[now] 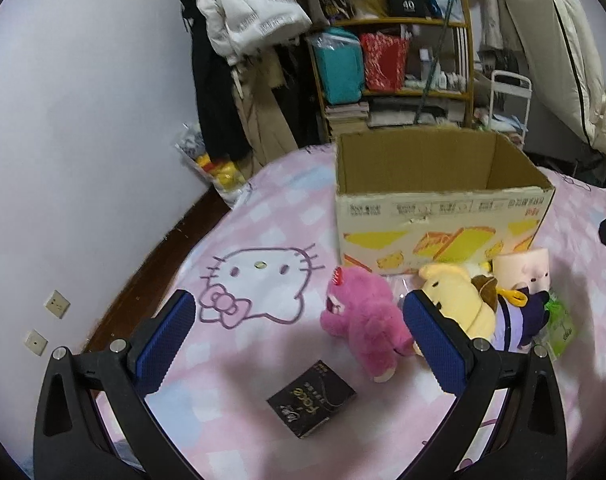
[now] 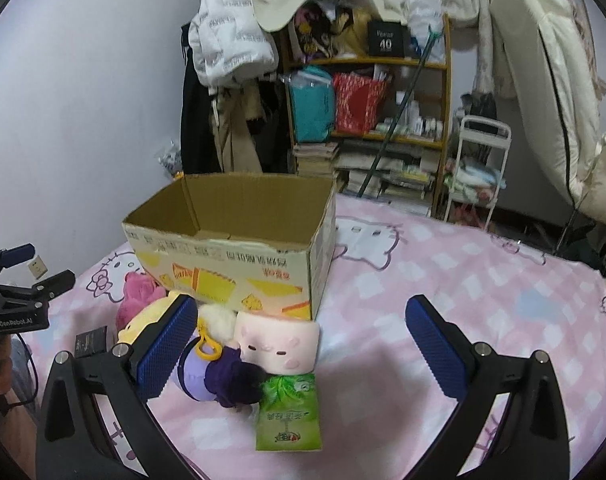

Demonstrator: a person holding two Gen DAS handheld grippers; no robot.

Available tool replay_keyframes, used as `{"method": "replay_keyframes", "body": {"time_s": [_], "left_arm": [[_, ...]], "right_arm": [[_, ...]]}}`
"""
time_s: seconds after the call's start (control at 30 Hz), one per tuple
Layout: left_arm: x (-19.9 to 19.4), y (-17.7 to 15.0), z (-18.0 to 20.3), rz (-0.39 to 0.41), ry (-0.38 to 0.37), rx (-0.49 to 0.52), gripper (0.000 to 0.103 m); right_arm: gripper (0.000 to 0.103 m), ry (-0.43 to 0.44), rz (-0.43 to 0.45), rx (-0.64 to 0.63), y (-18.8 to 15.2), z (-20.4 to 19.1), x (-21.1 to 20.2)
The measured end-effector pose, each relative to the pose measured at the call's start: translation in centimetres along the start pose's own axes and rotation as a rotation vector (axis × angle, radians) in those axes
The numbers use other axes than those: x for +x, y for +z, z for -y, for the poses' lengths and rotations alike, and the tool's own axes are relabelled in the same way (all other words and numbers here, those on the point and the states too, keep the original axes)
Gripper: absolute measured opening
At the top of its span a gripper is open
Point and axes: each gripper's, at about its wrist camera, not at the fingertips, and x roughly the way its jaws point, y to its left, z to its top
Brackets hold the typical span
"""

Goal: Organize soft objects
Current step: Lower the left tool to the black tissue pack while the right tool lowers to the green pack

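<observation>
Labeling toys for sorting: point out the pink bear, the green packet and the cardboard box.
pink bear (image 1: 359,320), left wrist view, its back.
green packet (image 2: 289,416), right wrist view, front face.
cardboard box (image 2: 223,276), right wrist view, printed front wall.

This is a bedroom in a home, with a bed under a pink cat sheet, soft toys and a box on it, coats hanging by the wall, and a messy shelf full of bags and books.
</observation>
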Motion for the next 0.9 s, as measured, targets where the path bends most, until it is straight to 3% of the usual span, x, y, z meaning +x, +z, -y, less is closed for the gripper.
{"method": "replay_keyframes", "body": {"time_s": [0.3,0.67,0.9], "left_arm": [[3.6,-0.6,0.3,-0.156,-0.016,0.006,0.102],[6.5,-1.5,0.3,-0.287,-0.032,-0.011,0.102],[7.7,-2.3,0.6,-0.365,-0.046,0.004,0.102]], "right_arm": [[0.103,0.013,-0.146,0.017,-1.2,0.3,3.2],[0.103,0.03,-0.263,0.046,-2.3,1.0,5.2],[0.103,-0.006,-0.35,0.0,-3.5,0.5,6.3]]}}
